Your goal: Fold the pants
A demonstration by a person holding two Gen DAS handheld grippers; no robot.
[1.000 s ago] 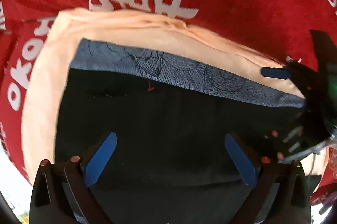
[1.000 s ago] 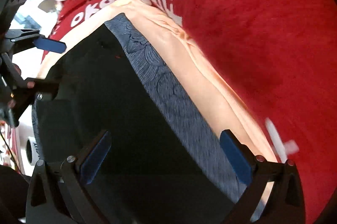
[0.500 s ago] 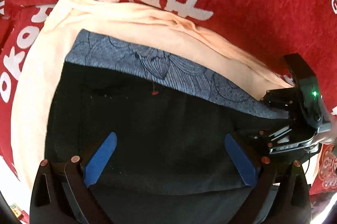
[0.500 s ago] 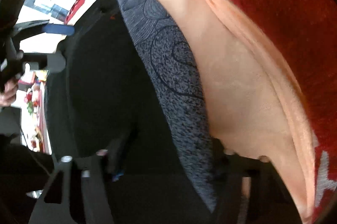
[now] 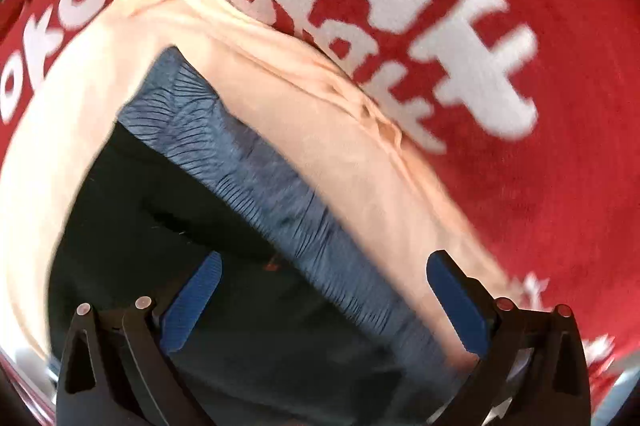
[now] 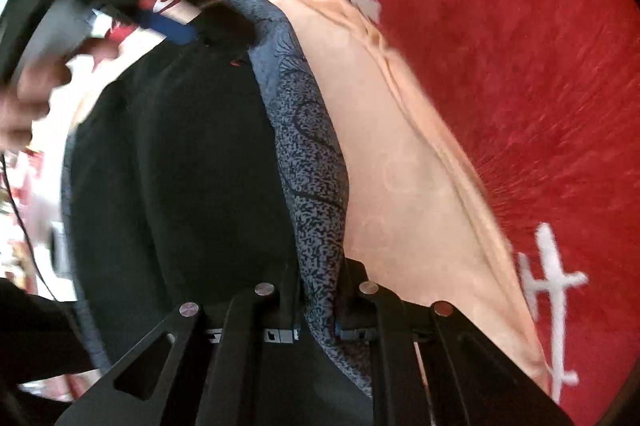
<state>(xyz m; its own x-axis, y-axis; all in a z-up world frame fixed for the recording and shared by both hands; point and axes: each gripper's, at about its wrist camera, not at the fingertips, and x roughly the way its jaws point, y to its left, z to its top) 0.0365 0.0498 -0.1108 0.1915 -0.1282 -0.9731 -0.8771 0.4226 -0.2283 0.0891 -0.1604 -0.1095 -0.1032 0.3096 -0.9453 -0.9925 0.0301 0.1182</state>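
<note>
Since a second ago the right gripper (image 6: pixel 318 300) has gone from wide open to clamped on the patterned grey-blue waistband (image 6: pixel 310 162) of the pants (image 6: pixel 176 162), the band pinched between its jaws; the left gripper (image 5: pixel 324 306) has shifted along that band, which now runs diagonally between its blue pads (image 5: pixel 192 302), jaws wide apart and holding nothing; the black pants lie flat on a peach cloth (image 5: pixel 332 130), which is spread over a red blanket (image 5: pixel 560 74) with white lettering; in the right wrist view the left gripper appears blurred at upper left, near the band's far end.
</note>
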